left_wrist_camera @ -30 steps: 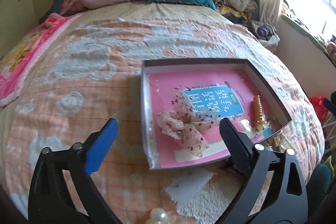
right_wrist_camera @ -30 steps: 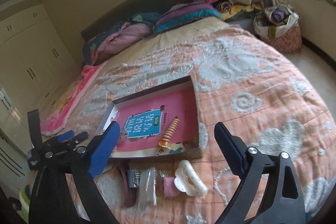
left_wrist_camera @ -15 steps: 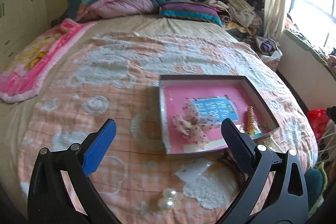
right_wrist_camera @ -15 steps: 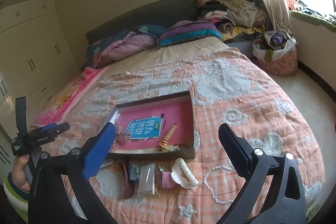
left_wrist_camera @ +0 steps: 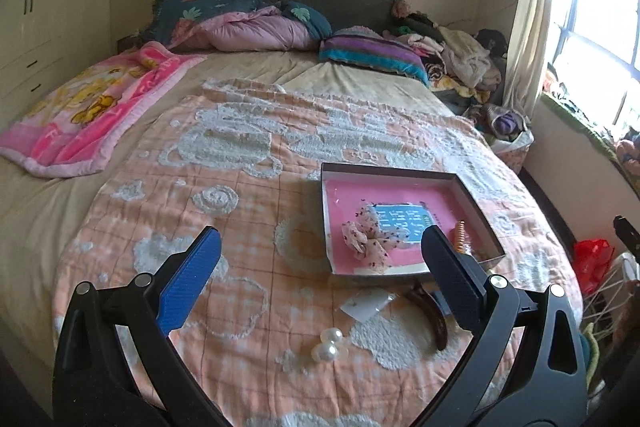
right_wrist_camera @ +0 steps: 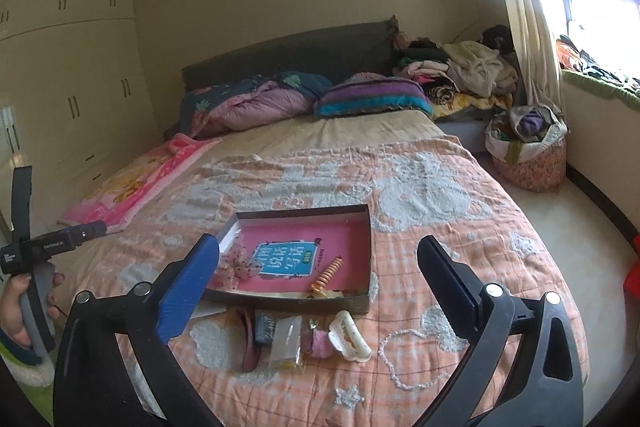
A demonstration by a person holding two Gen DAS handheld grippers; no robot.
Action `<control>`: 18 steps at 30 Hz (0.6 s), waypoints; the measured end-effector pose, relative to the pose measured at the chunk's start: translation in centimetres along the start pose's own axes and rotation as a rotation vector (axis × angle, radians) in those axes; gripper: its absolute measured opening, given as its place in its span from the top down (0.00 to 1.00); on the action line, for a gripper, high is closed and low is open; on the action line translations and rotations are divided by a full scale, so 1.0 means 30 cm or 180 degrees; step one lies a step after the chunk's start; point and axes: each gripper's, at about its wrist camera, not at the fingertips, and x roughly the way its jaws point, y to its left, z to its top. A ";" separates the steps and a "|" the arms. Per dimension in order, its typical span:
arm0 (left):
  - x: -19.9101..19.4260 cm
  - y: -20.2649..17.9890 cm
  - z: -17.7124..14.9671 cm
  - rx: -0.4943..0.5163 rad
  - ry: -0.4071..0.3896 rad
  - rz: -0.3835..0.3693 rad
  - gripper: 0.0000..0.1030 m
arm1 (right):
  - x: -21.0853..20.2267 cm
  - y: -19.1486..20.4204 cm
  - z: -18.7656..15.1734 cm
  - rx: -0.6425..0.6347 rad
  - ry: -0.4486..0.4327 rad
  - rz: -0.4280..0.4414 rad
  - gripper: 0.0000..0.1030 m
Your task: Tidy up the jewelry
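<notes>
A shallow box (left_wrist_camera: 400, 175) lined with a pink book lies on the orange bedspread. Inside it are a pale dotted bow (left_wrist_camera: 366, 242) and an orange spiral clip (left_wrist_camera: 461, 235). In front of the box lie two pearls (left_wrist_camera: 329, 345), a white card (left_wrist_camera: 367, 305) and a brown hair clip (left_wrist_camera: 431, 311). My left gripper (left_wrist_camera: 320, 233) hangs open and empty, well back from the box. The right wrist view shows the box (right_wrist_camera: 304, 214), a white claw clip (right_wrist_camera: 350, 337), a clear packet (right_wrist_camera: 285, 341), a maroon clip (right_wrist_camera: 250, 345) and a bead chain (right_wrist_camera: 404, 359). My right gripper (right_wrist_camera: 318, 243) is wide open, holding nothing.
Pillows (left_wrist_camera: 256, 31) and a clothes pile (left_wrist_camera: 460, 59) fill the bed's head. A pink blanket (left_wrist_camera: 92, 107) lies at the left edge. Wardrobes (right_wrist_camera: 80, 87) stand left, a window (left_wrist_camera: 600, 27) right, with a basket (right_wrist_camera: 528, 155) on the floor. A hand (right_wrist_camera: 16, 307) grips the left handle.
Both grippers have drawn back and risen, so the box looks smaller and more of the room shows. The right jaws have spread a little wider. The items on the bed have not moved.
</notes>
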 end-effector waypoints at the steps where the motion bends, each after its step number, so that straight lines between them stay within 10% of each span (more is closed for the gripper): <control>1: -0.019 0.000 -0.001 0.0014 -0.0030 0.0016 0.09 | -0.012 0.007 0.002 -0.0007 -0.0016 0.0017 0.04; 18: -0.235 -0.132 -0.068 0.0350 -0.0216 -0.0118 0.09 | -0.132 0.131 -0.030 -0.0180 -0.0044 0.0331 0.04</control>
